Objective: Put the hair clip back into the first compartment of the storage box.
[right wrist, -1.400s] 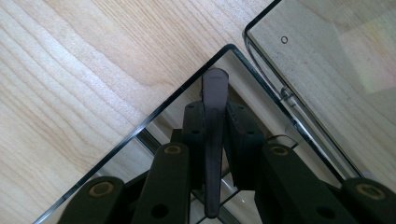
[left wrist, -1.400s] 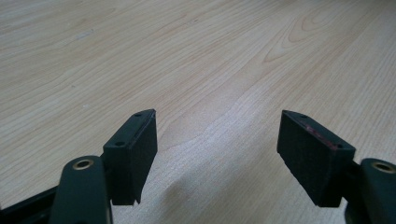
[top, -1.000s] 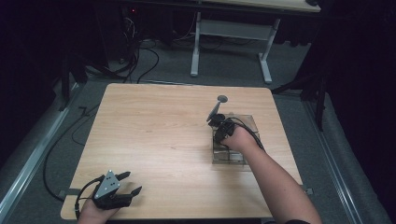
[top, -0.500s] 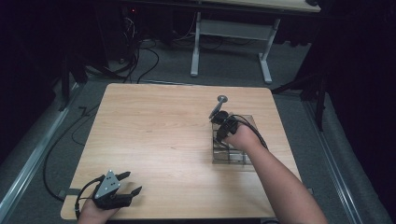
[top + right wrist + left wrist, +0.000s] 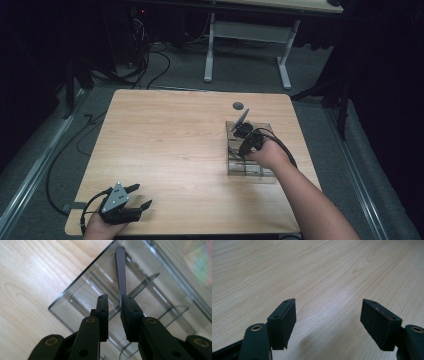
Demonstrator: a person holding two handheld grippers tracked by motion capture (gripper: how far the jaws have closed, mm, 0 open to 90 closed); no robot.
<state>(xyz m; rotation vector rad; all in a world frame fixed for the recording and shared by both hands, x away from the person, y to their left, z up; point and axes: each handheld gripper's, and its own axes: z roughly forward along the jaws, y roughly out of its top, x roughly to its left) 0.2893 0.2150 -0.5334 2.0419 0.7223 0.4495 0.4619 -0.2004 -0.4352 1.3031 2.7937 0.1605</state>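
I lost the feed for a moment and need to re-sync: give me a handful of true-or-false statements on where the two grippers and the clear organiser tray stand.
1. The right gripper grips a slim metal utensil handle over the clear tray. True.
2. The left gripper is clamped on a spoon. False: its jaws stand wide apart above bare wood, with nothing between them.
3. The tray sits on the table's right half in the high view. True.
4. The left gripper is next to the tray. False: it is at the near left corner, far from it.
5. The tray is opaque black. False: it is see-through with dividers.
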